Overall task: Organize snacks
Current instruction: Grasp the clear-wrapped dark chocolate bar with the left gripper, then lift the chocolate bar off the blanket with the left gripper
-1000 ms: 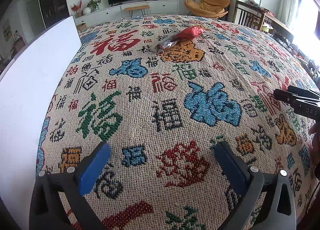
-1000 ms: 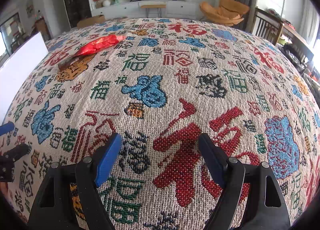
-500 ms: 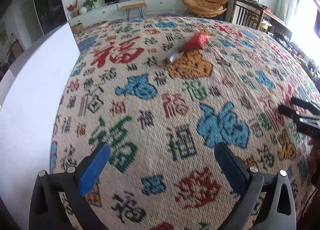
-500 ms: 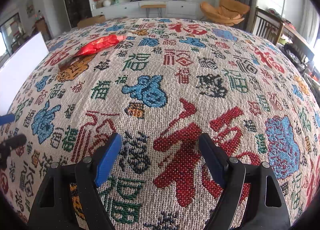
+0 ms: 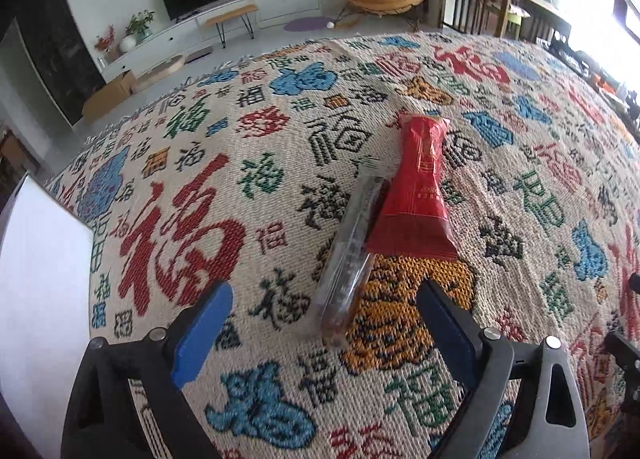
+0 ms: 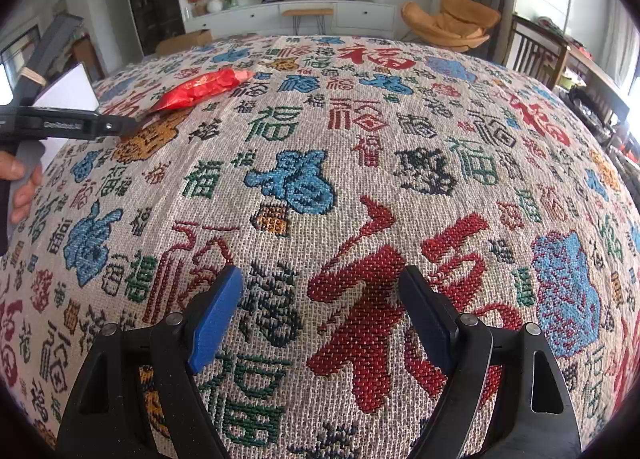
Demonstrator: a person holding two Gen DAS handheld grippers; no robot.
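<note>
A red snack packet [image 5: 420, 187] lies on the patterned cloth, partly over a clear-wrapped snack bar [image 5: 348, 259] on its left. My left gripper [image 5: 324, 323] is open, low over the cloth, its jaws on either side of the near end of the clear bar. The red packet also shows in the right wrist view [image 6: 200, 89], far left, with the left gripper [image 6: 124, 127] beside it. My right gripper [image 6: 320, 307] is open and empty over the cloth, well away from the snacks.
A white board [image 5: 36, 299] stands along the left edge of the cloth-covered table [image 6: 360, 179]. Chairs and a wooden table [image 5: 520, 7] stand beyond the far right edge. A TV cabinet [image 6: 296, 15] is across the room.
My left gripper has moved forward across the cloth up to the snacks, which now lie just ahead between its jaws. My right gripper has stayed in place.
</note>
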